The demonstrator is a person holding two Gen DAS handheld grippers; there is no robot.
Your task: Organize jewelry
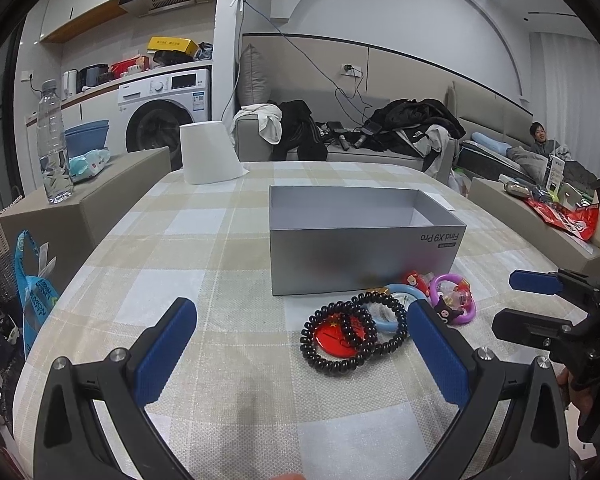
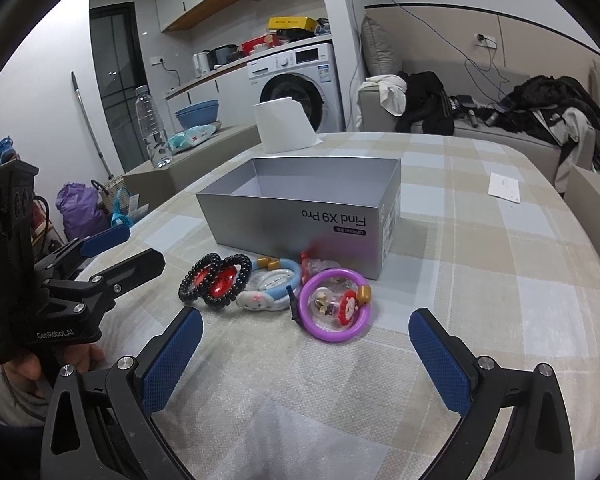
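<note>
An open grey phone box (image 1: 364, 256) (image 2: 300, 220) stands on the checked tablecloth. In front of it lies a pile of jewelry: black coiled bracelets (image 1: 350, 334) (image 2: 214, 280) over a red badge (image 1: 336, 338), a light blue ring bracelet (image 1: 396, 312) (image 2: 278, 284), and a purple ring bracelet (image 1: 454, 300) (image 2: 334, 304) with charms. My left gripper (image 1: 300, 344) is open and empty, just short of the pile. My right gripper (image 2: 306, 354) is open and empty, near the purple bracelet. Each gripper shows in the other's view, the right one (image 1: 524, 300) and the left one (image 2: 120, 248).
A white paper roll (image 1: 208, 152) (image 2: 286, 124) stands behind the box. A white slip of paper (image 2: 505, 187) lies at the table's far right. A water bottle (image 1: 54, 144) stands on a side cabinet at left. A sofa with clothes (image 1: 412, 128) lies beyond the table.
</note>
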